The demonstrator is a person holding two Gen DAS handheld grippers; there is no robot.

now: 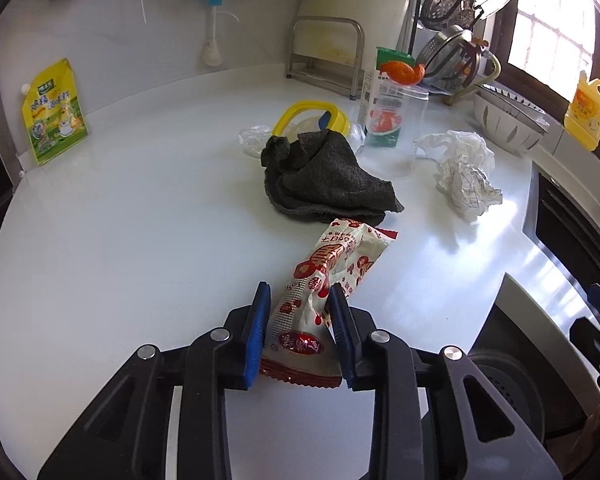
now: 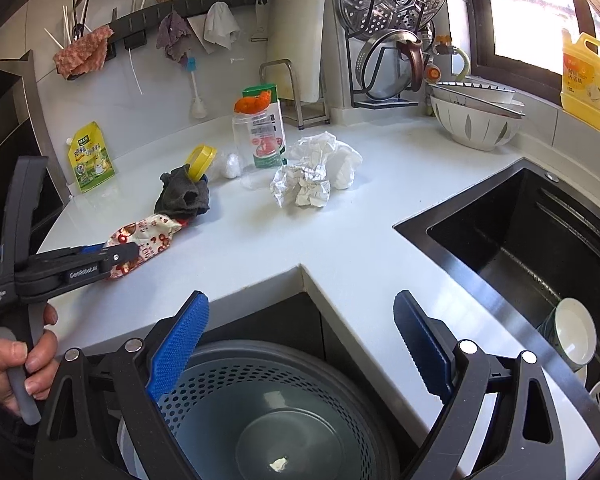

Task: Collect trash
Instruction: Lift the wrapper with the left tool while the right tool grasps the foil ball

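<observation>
My left gripper (image 1: pixel 300 300) is shut on a red-and-white snack wrapper (image 1: pixel 332 264) lying on the white counter (image 1: pixel 139 240); it also shows in the right wrist view (image 2: pixel 147 240), with the left gripper (image 2: pixel 99 254) around its near end. Crumpled white paper (image 1: pixel 464 168) lies to the right, also seen in the right wrist view (image 2: pixel 312 176). My right gripper (image 2: pixel 300 340) is open and empty, above a grey perforated trash bin (image 2: pixel 267 420) below the counter edge. A small white scrap lies in the bin.
A dark grey cloth (image 1: pixel 320 176) lies behind the wrapper. A clear jar with orange lid (image 1: pixel 396 128), a green carton (image 1: pixel 384 100), a yellow lid (image 1: pixel 308 116), a yellow pouch (image 1: pixel 53 112) and stacked bowls (image 2: pixel 476 116) stand further back. A black sink (image 2: pixel 532 248) is to the right.
</observation>
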